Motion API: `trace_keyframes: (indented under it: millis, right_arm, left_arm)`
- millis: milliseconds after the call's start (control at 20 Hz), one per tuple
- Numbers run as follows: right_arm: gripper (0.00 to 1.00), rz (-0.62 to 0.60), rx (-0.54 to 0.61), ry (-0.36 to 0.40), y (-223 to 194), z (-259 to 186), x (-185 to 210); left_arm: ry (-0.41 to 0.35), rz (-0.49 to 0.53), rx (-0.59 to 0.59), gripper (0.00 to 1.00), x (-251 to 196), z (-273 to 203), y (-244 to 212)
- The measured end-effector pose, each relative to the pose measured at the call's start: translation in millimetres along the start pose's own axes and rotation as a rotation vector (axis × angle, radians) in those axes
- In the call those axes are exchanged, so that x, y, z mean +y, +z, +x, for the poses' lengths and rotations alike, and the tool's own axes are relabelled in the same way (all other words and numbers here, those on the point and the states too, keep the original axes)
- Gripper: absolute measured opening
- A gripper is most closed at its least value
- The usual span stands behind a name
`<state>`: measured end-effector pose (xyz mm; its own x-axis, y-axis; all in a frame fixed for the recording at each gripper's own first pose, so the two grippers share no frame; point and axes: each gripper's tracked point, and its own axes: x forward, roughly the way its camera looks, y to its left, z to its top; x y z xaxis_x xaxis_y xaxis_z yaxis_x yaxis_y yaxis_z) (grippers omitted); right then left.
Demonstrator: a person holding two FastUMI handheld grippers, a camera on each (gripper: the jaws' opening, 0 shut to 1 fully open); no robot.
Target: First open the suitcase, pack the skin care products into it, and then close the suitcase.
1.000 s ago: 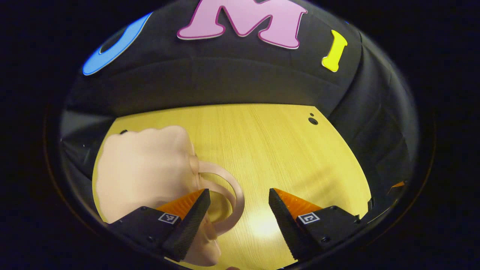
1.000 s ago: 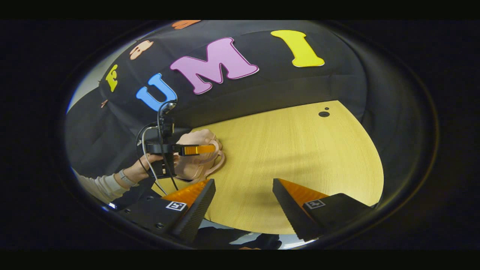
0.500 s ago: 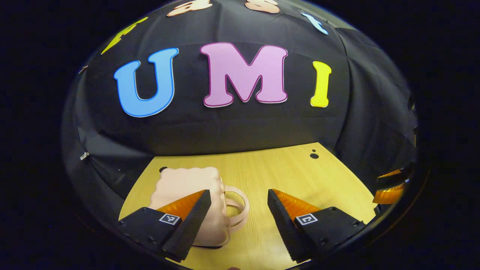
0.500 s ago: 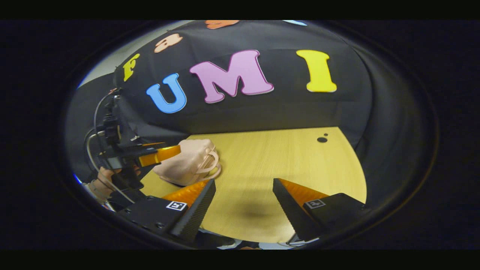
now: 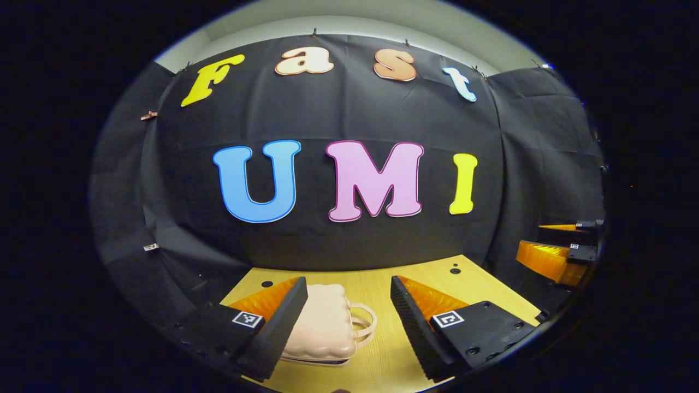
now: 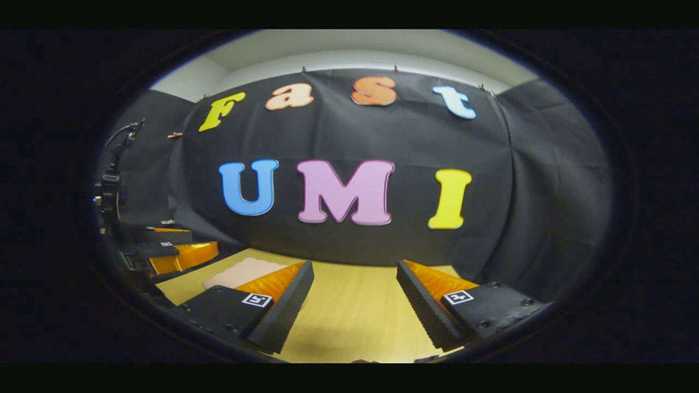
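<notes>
suitcase, a small pale pink quilted case with loop handles (image 5: 323,327), lies closed on the yellow wooden table (image 5: 469,284), just ahead of the left gripper (image 5: 348,305), handles toward the right; it is nearer. right gripper (image 6: 355,292) hovers well apart. both gape wide, empty.

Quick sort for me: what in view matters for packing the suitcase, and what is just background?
Job:
- pink suitcase, closed, lying on the table
- left gripper, jaws open, empty
- right gripper, jaws open, empty

Background:
- wooden table
- two dark holes in the table top
- black cloth wall
</notes>
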<state>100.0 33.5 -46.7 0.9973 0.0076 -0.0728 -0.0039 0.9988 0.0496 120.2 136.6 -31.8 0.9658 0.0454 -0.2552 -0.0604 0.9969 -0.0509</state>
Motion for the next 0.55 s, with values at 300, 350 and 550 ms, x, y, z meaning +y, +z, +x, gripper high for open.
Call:
trace_keyframes:
  millis: [300,350,550]
  right_arm:
    - [0.96,-0.011,-0.048,-0.013,32.5,-29.0,43.8]
    - [0.96,-0.014,-0.054,-0.011,36.2,-31.1,44.8]
    - [0.96,-0.034,-0.123,-0.008,61.4,-35.5,37.4]
  left_arm:
    - [0.005,-0.13,-0.146,0.97,28.7,-35.2,36.9]
    - [0.016,-0.119,-0.145,0.97,34.5,-36.7,39.2]
    - [0.06,-0.078,-0.191,0.97,40.3,-47.1,58.6]
